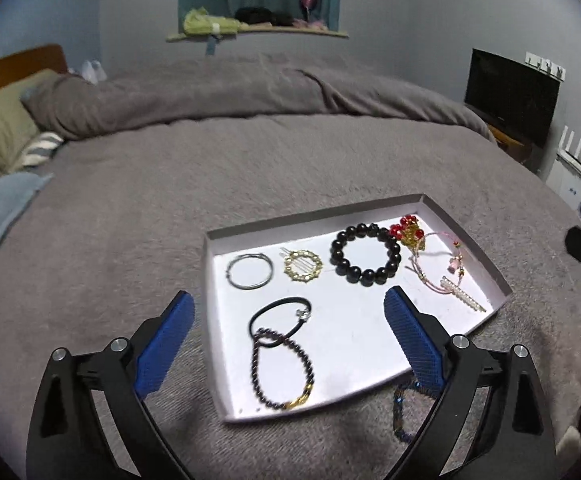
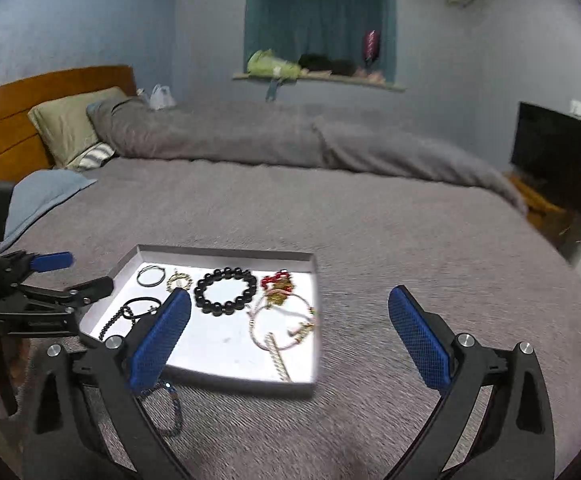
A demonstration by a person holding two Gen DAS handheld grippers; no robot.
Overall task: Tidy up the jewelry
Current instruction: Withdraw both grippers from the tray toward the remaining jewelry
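left gripper (image 1: 290, 336) jaws wide — empty | tray (image 1: 502, 280) on bed (image 1: 130, 220) — bracelets inside

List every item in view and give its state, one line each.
left gripper: open, holding nothing
right gripper: open, holding nothing
tray: lidless, on the bed
black bead bracelet: in the tray
silver hoop: flat in the tray
black hair tie: in the tray, overlapping the small-bead bracelet
blue bracelet: outside the tray, on the blanket
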